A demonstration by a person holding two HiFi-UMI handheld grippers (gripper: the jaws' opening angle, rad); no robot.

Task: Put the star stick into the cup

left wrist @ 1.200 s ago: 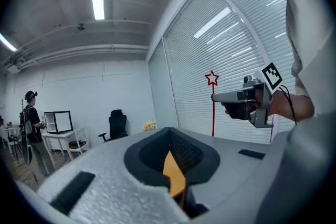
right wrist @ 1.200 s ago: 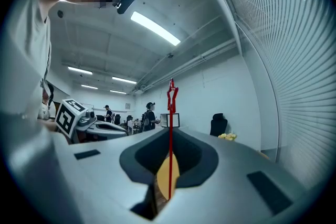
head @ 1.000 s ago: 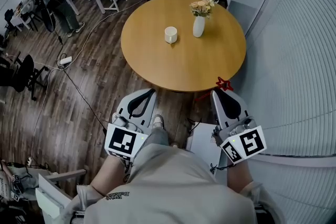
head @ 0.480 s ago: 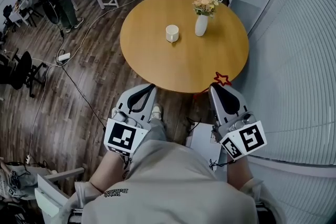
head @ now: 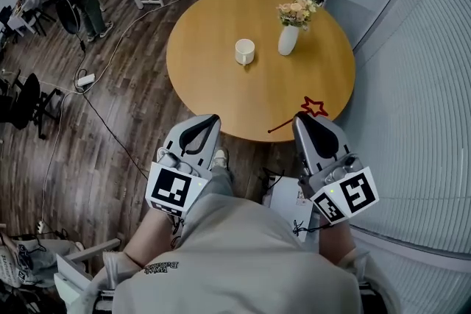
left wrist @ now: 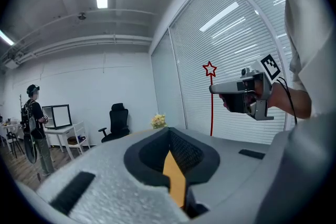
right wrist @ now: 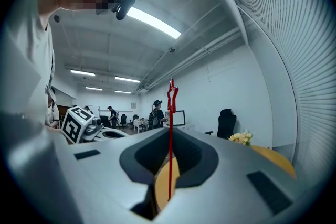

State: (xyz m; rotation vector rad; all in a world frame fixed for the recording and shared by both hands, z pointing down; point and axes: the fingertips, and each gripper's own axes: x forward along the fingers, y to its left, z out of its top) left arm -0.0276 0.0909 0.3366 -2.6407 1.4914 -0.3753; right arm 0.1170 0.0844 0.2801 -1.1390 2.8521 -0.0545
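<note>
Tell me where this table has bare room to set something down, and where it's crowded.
Bare: the left half of the table, left of the cup, and the middle strip between cup and near rim. Tighter: the far side, where cup and vase stand close, and the near right rim, where the star stick held by the right gripper reaches over.

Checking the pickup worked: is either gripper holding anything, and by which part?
The right gripper holds the red star stick by its upper shaft, just below the star. The left gripper is shut on nothing.
</note>
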